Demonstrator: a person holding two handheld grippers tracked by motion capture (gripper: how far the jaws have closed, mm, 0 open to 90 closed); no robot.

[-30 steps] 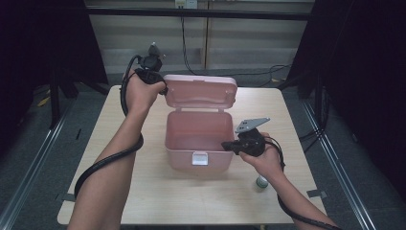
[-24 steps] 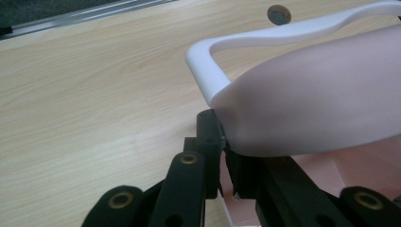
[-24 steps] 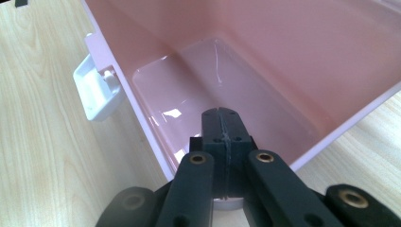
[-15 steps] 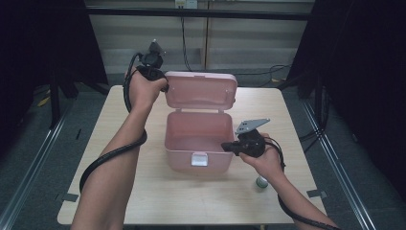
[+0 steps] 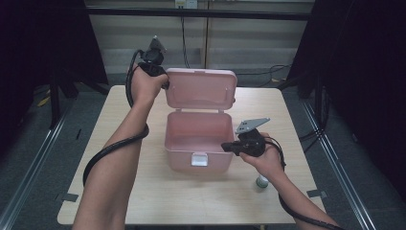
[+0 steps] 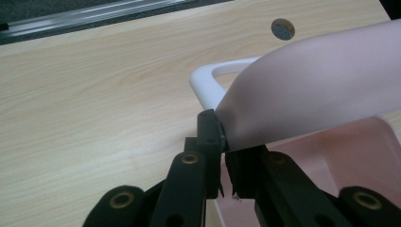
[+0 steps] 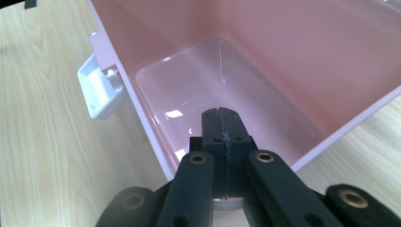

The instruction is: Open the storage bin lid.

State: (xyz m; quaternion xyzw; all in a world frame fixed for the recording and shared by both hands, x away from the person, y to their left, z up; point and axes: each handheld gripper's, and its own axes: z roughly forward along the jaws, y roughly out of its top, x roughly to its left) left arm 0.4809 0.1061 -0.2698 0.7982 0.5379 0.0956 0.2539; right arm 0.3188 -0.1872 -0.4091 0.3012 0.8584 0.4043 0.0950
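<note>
Jaws of the left gripper (image 5: 164, 82), seen in the high view at the upper left of centre, are clamped on the left edge of the raised lid (image 5: 201, 89) of the pink box (image 5: 196, 143), which sits open in the middle of the wooden table (image 5: 119, 191). At centre right the right gripper (image 5: 225, 146) has its jaws pressed together with nothing between them, its tip at the box's right front corner. A small bottle (image 5: 261, 181) stands on the table lower right, just beside the right hand (image 5: 263, 155).

Left gripper view: the jaws pinch the lid's pink edge at lower centre; the white handle (image 6: 208, 80) curves behind it at centre.

Right gripper view: the closed jaws rest over the box's rim at lower centre, pointing into the empty pink interior; the white latch (image 7: 100, 91) hangs on the outer wall at the left.
</note>
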